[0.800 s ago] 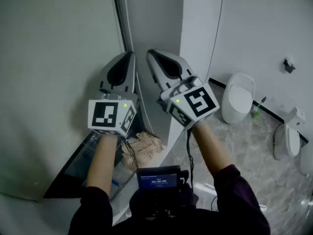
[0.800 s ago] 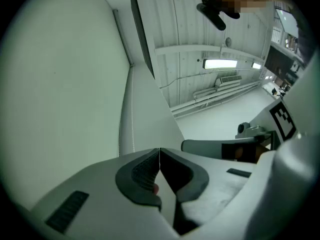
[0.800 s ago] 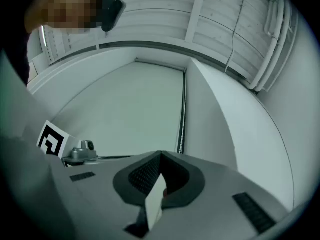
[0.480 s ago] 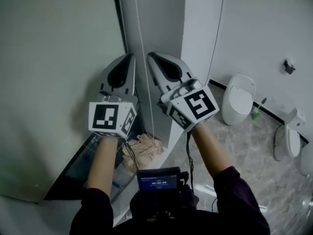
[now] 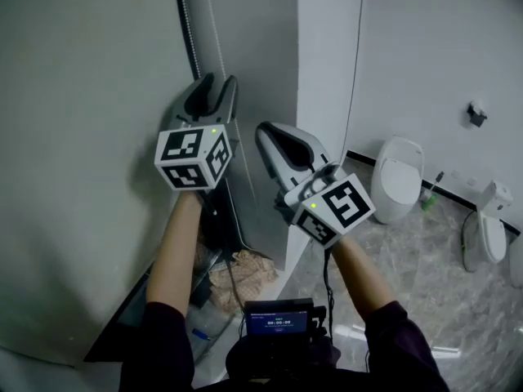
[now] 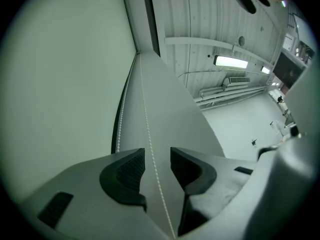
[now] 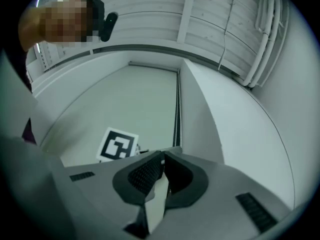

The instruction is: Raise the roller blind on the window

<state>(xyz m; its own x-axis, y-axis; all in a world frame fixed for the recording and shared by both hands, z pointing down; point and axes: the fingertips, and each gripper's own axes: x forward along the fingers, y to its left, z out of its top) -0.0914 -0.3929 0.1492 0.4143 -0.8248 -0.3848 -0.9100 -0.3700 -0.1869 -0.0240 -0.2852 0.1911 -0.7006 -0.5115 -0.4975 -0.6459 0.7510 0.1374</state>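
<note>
Two grippers were on the bead chain [image 6: 148,129]. My left gripper [image 6: 157,156] held its fingers spread around it, not touching. My right gripper [image 7: 163,156] pinched it.

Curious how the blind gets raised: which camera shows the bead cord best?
The left gripper view: the bead cord runs plainly through the open left claw. The head view shows only a faint line above that claw; the right gripper view, just a glimpse pinched in the shut right claw.
</note>
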